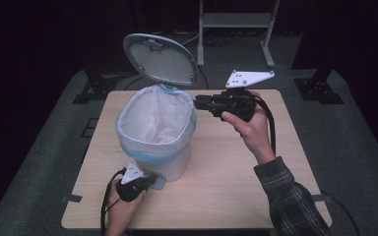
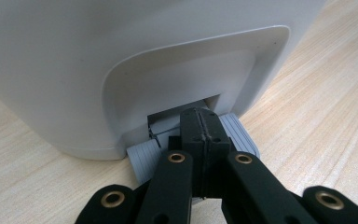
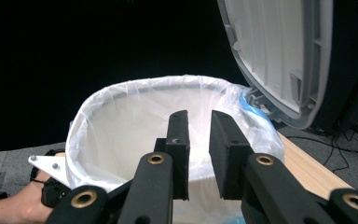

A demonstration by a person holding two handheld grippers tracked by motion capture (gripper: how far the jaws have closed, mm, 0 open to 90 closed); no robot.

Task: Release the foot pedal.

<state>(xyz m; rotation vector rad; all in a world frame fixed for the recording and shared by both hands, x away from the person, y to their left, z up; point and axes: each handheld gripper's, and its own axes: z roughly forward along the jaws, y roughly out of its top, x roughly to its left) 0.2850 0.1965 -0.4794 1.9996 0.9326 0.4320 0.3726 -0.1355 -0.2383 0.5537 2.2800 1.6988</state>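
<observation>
Here I press my left gripper (image 1: 147, 184), jaws closed together and empty, down on the grey pedal (image 2: 144, 158) at the white bin's (image 1: 177, 164) base, which likely props the lid (image 1: 160, 59) up. My right gripper (image 1: 199, 102), slightly parted, holds nothing beside the bag-lined rim (image 3: 135, 88).

A light wood-grain worktop (image 1: 226, 187) with rounded corners is seen standing on grey floor (image 1: 354, 137). One white pedal bin (image 1: 170, 162) is carried on it, left of centre and toward the near edge. The bin is lined with a translucent bag (image 1: 152, 120), and its lid (image 1: 160, 59) is raised. The grey foot pedal (image 2: 235, 130) at the bin's base is observed just above the wood.
</observation>
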